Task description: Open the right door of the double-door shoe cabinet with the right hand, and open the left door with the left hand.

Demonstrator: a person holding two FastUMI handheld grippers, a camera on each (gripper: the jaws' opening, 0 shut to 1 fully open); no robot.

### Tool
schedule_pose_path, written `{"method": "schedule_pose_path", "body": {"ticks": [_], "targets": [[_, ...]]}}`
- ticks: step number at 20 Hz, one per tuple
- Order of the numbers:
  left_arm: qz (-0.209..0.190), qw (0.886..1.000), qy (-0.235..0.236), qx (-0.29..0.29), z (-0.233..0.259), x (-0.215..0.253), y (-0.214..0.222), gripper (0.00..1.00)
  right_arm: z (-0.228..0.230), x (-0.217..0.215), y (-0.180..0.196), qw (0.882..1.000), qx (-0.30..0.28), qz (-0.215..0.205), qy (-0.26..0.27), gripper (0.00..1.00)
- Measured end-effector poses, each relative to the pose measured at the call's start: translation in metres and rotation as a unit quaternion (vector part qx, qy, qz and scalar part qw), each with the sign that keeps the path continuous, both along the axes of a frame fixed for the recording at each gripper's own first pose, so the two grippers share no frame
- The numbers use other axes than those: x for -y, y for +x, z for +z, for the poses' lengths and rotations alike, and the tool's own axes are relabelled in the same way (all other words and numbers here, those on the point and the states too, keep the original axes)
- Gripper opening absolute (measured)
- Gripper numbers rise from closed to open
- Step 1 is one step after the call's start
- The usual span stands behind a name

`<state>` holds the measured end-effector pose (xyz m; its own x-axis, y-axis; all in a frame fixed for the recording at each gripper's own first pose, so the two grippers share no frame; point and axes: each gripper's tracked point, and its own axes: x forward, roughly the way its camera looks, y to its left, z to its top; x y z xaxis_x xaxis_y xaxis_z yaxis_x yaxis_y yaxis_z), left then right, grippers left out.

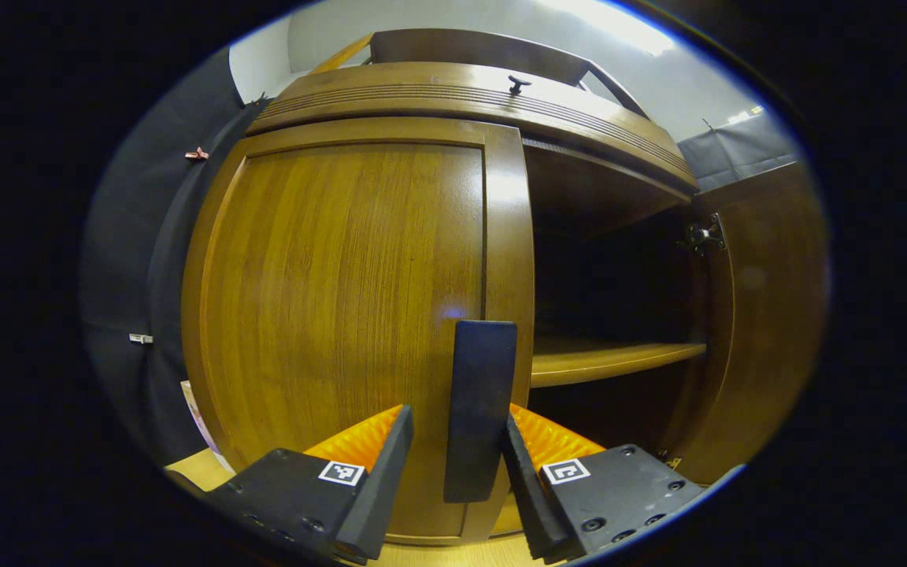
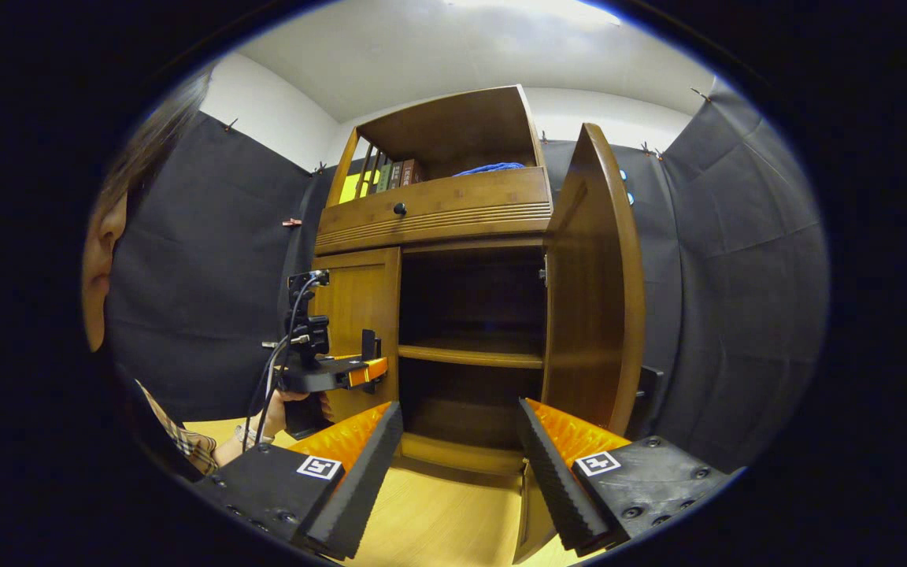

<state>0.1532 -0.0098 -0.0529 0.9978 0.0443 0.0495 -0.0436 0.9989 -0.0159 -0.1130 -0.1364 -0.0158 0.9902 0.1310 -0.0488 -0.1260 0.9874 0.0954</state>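
The wooden shoe cabinet [image 2: 438,213] stands ahead. Its right door [image 2: 591,291] is swung wide open, also seen as the right door [image 1: 760,315] at the edge of the left gripper view, and it bares a dark inside with a shelf [image 1: 611,358]. The left door [image 1: 343,299] is closed. Its dark upright handle [image 1: 481,409] stands between the fingers of my left gripper [image 1: 457,425], which is open around it, the right finger close to the handle. In the right gripper view the left gripper [image 2: 343,370] sits at the left door [image 2: 359,315]. My right gripper [image 2: 460,417] is open and holds nothing, back from the cabinet.
A drawer with a round knob [image 2: 399,209] sits above the doors, with books [image 2: 386,175] and a blue cloth [image 2: 493,168] on the top shelf. A person's hand [image 2: 296,405] holds the left gripper. Black cloth walls flank the cabinet; a light wooden floor [image 2: 438,520] lies below.
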Motion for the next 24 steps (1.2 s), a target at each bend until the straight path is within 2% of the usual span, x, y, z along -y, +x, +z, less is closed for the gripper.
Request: {"method": "schedule_pose_path", "body": {"ticks": [1, 2, 3, 5, 6, 12, 17, 24], "targets": [[-0.003, 1.000, -0.003, 0.003, 0.001, 0.002, -0.001, 0.66, -0.003, 0.000, 0.002, 1.000, -0.004, 0.000, -0.003, 0.92], [-0.012, 1.000, -0.005, 0.003, 0.002, 0.006, -0.001, 0.60, -0.006, 0.000, 0.004, 1.000, -0.008, 0.000, -0.006, 0.88], [-0.014, 1.000, -0.006, 0.004, 0.001, 0.010, -0.001, 0.56, -0.009, 0.000, 0.004, 1.000, -0.011, 0.000, -0.008, 0.91], [-0.007, 1.000, 0.005, 0.002, 0.000, 0.009, -0.001, 0.39, -0.015, 0.001, -0.003, 1.000, -0.015, 0.001, -0.009, 0.90], [-0.005, 1.000, 0.005, 0.003, 0.001, 0.010, -0.001, 0.36, -0.014, 0.001, -0.005, 1.000, -0.016, 0.000, -0.009, 0.90], [-0.016, 1.000, -0.004, -0.012, 0.001, 0.010, -0.011, 0.31, -0.006, 0.003, -0.006, 1.000, -0.018, -0.012, -0.002, 0.88], [-0.049, 0.998, -0.025, -0.022, 0.001, 0.009, -0.049, 0.31, -0.003, -0.009, -0.012, 1.000, -0.023, -0.007, 0.002, 0.90], [-0.066, 0.997, -0.032, -0.033, 0.003, -0.002, -0.105, 0.31, -0.005, -0.036, -0.019, 1.000, -0.022, 0.015, 0.005, 0.90]]}}
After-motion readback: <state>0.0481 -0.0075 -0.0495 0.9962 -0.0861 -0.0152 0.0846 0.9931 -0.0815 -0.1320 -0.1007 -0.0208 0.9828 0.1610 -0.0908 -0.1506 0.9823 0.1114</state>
